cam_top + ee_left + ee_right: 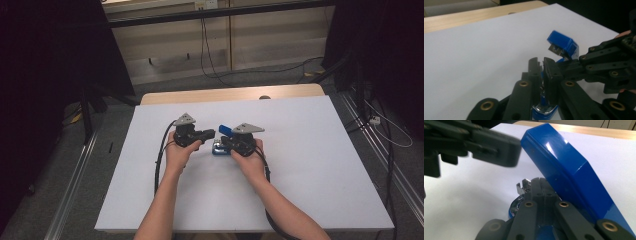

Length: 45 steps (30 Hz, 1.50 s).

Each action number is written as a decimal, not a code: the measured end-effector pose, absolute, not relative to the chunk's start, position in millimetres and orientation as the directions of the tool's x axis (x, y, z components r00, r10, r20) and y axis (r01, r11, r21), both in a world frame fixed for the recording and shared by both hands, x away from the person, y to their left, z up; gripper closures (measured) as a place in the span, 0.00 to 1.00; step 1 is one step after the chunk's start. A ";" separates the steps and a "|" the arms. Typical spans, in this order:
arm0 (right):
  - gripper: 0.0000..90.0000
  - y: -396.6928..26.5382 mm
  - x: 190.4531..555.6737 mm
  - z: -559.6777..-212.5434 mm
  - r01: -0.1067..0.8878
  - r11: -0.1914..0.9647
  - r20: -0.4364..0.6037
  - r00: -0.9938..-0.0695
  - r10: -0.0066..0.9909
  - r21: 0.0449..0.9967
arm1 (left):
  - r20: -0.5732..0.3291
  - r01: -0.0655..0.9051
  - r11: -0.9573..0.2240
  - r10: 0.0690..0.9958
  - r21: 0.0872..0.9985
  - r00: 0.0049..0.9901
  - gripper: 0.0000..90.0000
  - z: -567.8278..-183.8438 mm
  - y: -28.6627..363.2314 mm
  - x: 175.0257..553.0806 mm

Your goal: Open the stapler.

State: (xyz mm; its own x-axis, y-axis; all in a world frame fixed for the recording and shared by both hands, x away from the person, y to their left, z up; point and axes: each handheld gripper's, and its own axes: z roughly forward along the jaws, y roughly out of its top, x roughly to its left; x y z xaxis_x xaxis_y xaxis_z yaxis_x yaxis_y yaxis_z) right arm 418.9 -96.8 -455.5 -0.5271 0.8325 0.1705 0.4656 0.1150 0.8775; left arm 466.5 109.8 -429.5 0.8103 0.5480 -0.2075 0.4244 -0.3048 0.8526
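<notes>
The stapler (220, 141) already gapes open on the counter (310, 165), both grippers, left gripper (209, 133) and right gripper (226, 142), clamped on its metal insides; loading remains.

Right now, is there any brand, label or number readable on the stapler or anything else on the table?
None can be read.
Blue stapler: lid plain and glossy, no print seen.
Its metal base: too blurred to tell.
White table: bare of markings.
</notes>
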 end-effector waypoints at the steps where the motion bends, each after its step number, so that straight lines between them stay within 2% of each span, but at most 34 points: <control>1: 1.00 -96.6 418.8 -455.5 0.465 0.117 0.168 -0.527 0.833 0.878 | -0.205 0.424 -0.310 0.548 0.851 0.811 0.99 -431.0 108.3 466.5; 16: 1.00 -90.5 414.8 -455.6 0.445 0.163 0.106 -0.520 0.848 0.880 | -0.146 0.415 -0.398 0.554 0.818 0.820 1.00 -440.9 95.7 462.6; 18: 1.00 -88.5 413.6 -454.5 0.430 0.196 0.064 -0.520 0.852 0.881 | -0.130 0.410 -0.412 0.558 0.814 0.819 1.00 -441.6 94.8 461.6; 27: 1.00 -95.6 411.6 -443.0 0.428 0.187 0.047 -0.480 0.876 0.884 | -0.126 0.411 -0.413 0.565 0.813 0.816 1.00 -447.8 95.3 460.8; 33: 1.00 -98.7 405.7 -438.4 0.406 0.240 -0.034 -0.452 0.891 0.882 | -0.113 0.402 -0.420 0.564 0.814 0.818 1.00 -448.0 95.7 459.6; 45: 1.00 -109.1 399.8 -434.7 0.401 0.255 -0.066 -0.429 0.901 0.880 | -0.094 0.387 -0.431 0.561 0.815 0.823 1.00 -448.0 95.6 458.5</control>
